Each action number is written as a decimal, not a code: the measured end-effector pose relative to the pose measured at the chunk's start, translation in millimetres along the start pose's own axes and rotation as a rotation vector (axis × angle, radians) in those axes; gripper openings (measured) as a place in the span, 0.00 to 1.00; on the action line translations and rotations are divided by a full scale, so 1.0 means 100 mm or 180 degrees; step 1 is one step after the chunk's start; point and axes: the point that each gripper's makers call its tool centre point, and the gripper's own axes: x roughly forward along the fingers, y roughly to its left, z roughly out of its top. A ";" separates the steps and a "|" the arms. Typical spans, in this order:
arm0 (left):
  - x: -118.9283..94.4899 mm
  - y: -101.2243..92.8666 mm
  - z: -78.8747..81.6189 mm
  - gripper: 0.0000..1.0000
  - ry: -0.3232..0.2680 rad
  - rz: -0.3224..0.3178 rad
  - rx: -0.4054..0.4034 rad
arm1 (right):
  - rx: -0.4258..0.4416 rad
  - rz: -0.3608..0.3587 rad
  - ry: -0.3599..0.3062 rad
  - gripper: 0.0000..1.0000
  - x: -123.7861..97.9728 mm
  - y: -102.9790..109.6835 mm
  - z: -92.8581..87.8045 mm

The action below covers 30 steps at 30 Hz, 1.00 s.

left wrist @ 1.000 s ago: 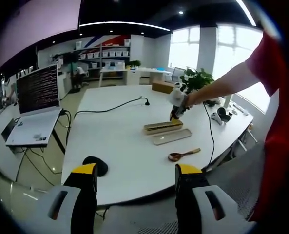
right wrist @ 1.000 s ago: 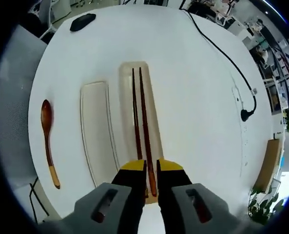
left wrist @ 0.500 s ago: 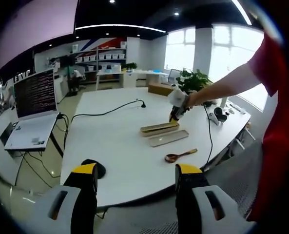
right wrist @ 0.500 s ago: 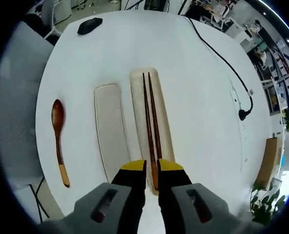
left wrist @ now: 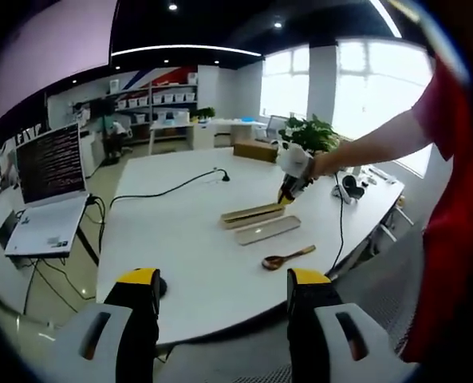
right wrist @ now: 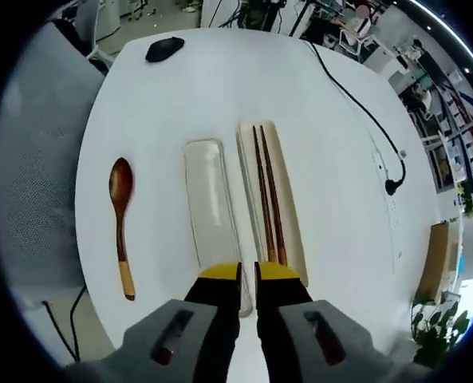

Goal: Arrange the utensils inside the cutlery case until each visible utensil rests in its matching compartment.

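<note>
A long beige cutlery case [right wrist: 294, 227] lies on the white table with a pair of dark wooden chopsticks [right wrist: 266, 191] lengthwise inside it. Its pale lid [right wrist: 212, 207] lies flat alongside to the left. Further left, a wooden spoon [right wrist: 121, 215] rests on the bare table. My right gripper [right wrist: 248, 278] hovers over the near ends of lid and case, jaws shut with nothing between them. In the left gripper view, the case [left wrist: 252, 214], lid [left wrist: 268, 230] and spoon [left wrist: 288, 257] sit far off. My left gripper [left wrist: 224, 283] is open and holds nothing. The right gripper [left wrist: 289, 187] is held above the case's far end.
A black mouse [right wrist: 164, 48] lies near the table's far edge and a black cable [right wrist: 356, 104] crosses the table right of the case. A cardboard box [right wrist: 437, 255] sits at the right. An open laptop [left wrist: 49, 191] stands on a side desk. A grey chair [right wrist: 37, 159] borders the table.
The right gripper has drawn back from the case; the chopsticks' near ends, earlier between its jaws, now lie just beyond the tips. The left gripper view has shifted slightly.
</note>
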 end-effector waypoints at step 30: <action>-0.10 -0.07 -0.07 0.67 -0.0070 -0.0005 -0.0108 | 0.0178 0.0266 -0.0383 0.04 -0.08 0.94 0.02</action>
